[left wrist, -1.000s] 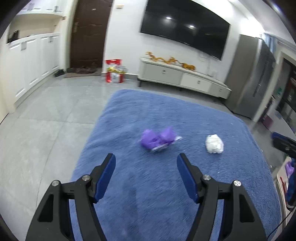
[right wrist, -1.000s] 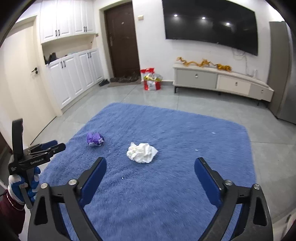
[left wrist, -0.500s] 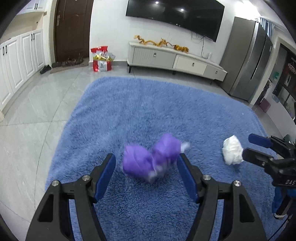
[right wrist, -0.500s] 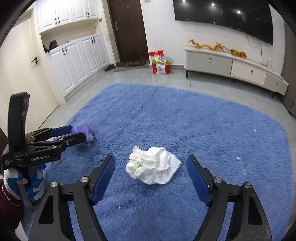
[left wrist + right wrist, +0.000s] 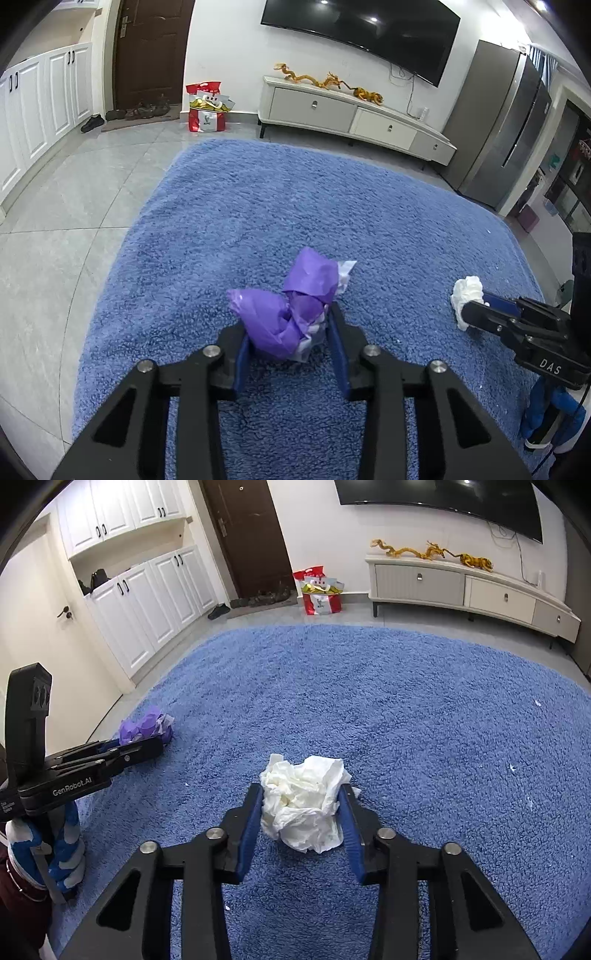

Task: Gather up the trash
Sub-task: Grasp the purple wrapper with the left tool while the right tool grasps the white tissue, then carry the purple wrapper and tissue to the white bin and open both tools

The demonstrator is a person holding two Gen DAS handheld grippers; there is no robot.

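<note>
On the blue rug (image 5: 406, 701), the left gripper (image 5: 290, 343) is closing its jaws around the purple wrapper (image 5: 291, 310) while the right gripper (image 5: 301, 819) is closing around the crumpled white tissue (image 5: 304, 805). Both wads look light and squashy, so pinching them across the bulky middle should be holding them fine.

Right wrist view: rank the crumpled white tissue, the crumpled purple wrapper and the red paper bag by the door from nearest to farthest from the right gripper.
1. Crumpled white tissue: between the closing jaws of the right gripper, pads touching it.
2. Crumpled purple wrapper: off to the left on the blue rug, at the left gripper.
3. Red paper bag: far back on the tiled floor, beside the door.
</note>
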